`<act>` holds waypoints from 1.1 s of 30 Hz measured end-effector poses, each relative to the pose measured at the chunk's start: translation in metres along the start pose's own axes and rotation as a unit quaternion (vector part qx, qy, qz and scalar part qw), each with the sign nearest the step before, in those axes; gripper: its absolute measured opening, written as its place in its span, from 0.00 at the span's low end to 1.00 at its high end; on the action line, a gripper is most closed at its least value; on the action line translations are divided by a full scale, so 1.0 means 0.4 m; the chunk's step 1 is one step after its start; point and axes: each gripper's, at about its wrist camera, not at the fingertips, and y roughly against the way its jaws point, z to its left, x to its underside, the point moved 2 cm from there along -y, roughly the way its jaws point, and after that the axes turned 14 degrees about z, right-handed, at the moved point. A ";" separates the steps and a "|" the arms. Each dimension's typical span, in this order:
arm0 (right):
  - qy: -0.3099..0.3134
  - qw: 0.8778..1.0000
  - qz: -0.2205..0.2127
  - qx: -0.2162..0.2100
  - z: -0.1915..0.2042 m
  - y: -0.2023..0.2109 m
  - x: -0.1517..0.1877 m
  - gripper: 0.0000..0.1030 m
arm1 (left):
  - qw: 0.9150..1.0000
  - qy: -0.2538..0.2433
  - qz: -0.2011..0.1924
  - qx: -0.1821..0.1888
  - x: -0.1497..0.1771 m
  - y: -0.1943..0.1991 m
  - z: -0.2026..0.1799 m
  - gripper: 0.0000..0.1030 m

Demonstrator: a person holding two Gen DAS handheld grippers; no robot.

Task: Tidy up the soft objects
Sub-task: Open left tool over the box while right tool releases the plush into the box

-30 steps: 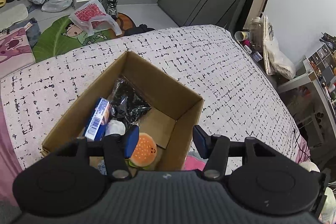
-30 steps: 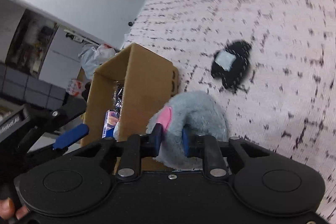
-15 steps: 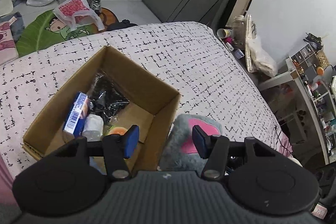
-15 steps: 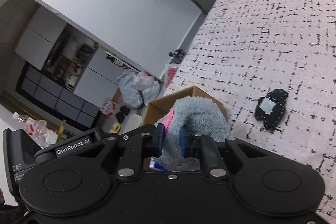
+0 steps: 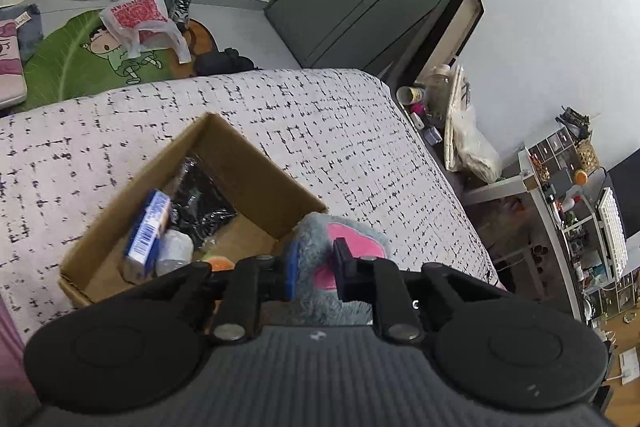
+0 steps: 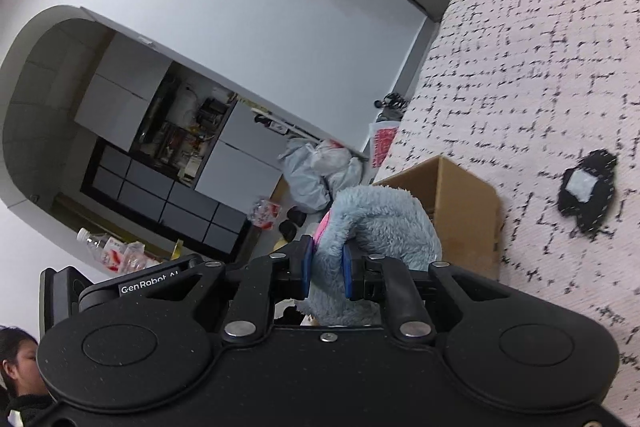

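A grey plush toy (image 5: 346, 245) with pink patches is held by both grippers above the right corner of an open cardboard box (image 5: 256, 173) on the bed. My left gripper (image 5: 314, 269) is shut on the plush. My right gripper (image 6: 325, 269) is shut on the same grey plush (image 6: 376, 223). The box (image 6: 460, 203) holds a blue carton (image 5: 148, 225), a black plastic bag (image 5: 202, 201), a white object and an orange toy (image 5: 218, 263). A small black soft item with a white patch (image 6: 586, 193) lies on the bedspread right of the box.
The bed has a white cover with black dashes (image 5: 320, 123). Its right edge drops to a cluttered shelf and desk (image 5: 568, 203). Bags and a green rug (image 5: 92, 55) lie on the floor beyond the bed.
My left gripper has closed from open onto the grey plush. My right gripper has lifted the plush from the bedspread up over the box corner.
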 end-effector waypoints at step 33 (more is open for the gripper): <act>-0.041 0.985 0.009 0.166 -0.035 0.073 -0.006 0.78 | 0.991 -0.011 0.010 -0.132 -0.003 -0.001 -0.006 0.51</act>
